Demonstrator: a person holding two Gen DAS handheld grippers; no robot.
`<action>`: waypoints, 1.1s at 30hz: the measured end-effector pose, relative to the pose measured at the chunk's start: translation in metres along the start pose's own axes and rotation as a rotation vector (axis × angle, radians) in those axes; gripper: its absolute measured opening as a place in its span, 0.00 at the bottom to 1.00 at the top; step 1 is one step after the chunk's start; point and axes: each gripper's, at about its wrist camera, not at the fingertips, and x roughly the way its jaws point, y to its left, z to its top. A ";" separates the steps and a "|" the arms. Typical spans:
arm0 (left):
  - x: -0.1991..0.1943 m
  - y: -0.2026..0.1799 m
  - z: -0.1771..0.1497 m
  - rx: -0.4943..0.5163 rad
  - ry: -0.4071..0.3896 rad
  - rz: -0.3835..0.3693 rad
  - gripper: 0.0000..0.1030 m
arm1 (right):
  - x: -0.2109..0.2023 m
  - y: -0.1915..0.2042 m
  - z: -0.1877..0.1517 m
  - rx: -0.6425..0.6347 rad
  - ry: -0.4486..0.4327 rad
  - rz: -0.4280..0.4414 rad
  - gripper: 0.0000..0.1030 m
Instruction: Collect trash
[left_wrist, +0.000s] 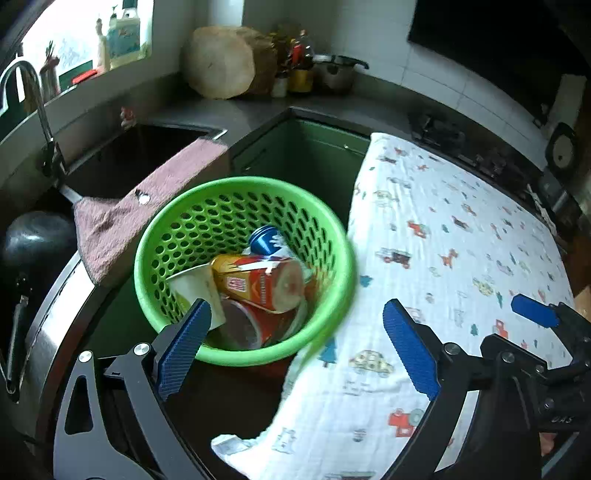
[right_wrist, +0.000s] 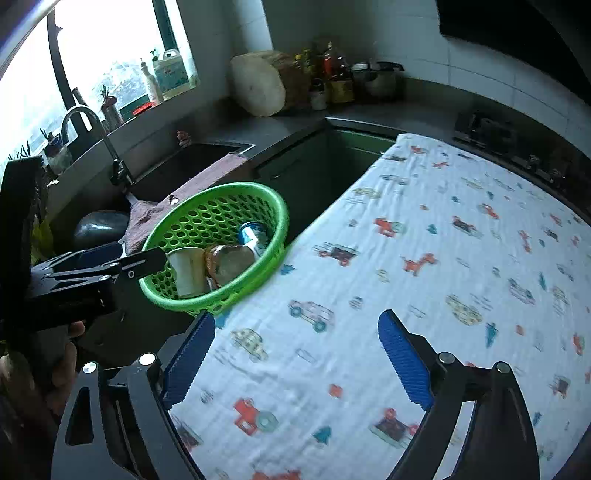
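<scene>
The green perforated basket (left_wrist: 236, 206) is being seen at the left edge of the desk, sitting partly on the printed cloth (left_wrist: 436, 236) and overhanging its edge, with a pink towel (left_wrist: 122, 229) draped just beside it over the rim of the sink (left_wrist: 147, 155). 4 pieces of trash are lying inside the basket: a blue can (left_wrist: 264, 238) toward the back, an orange-and-yellow carton (left_wrist: 258, 282) on its side in the middle, a white paper cup (left_wrist: 192, 288) against the left wall, and a red cup (left_wrist: 255, 325) at the front. The left claw (left_wrist: 295, 339) is being held wide above the near rim of the basket, nothing being gripped between its blue pads (left_wrist: 184, 343). The right claw (right_wrist: 295, 362) is likewise standing wide over the bare cloth, nothing being caught between its pads (right_wrist: 404, 363). In the right wrist view, the left claw (right_wrist: 147, 258) is being shown from the side, its tip reaching over the near left rim of the basket (right_wrist: 221, 210), and fingers of a hand (right_wrist: 66, 354) are being glimpsed at its handle. A curved tap (right_wrist: 92, 136) is standing behind the sink.
</scene>
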 end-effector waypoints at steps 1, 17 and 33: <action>-0.003 -0.006 -0.002 0.010 -0.006 0.000 0.91 | -0.005 -0.003 -0.003 0.004 -0.006 -0.009 0.86; -0.021 -0.061 -0.030 0.112 -0.046 -0.020 0.92 | -0.058 -0.038 -0.054 0.016 -0.070 -0.163 0.87; -0.048 -0.087 -0.060 0.195 -0.121 -0.009 0.95 | -0.086 -0.057 -0.092 0.089 -0.122 -0.229 0.89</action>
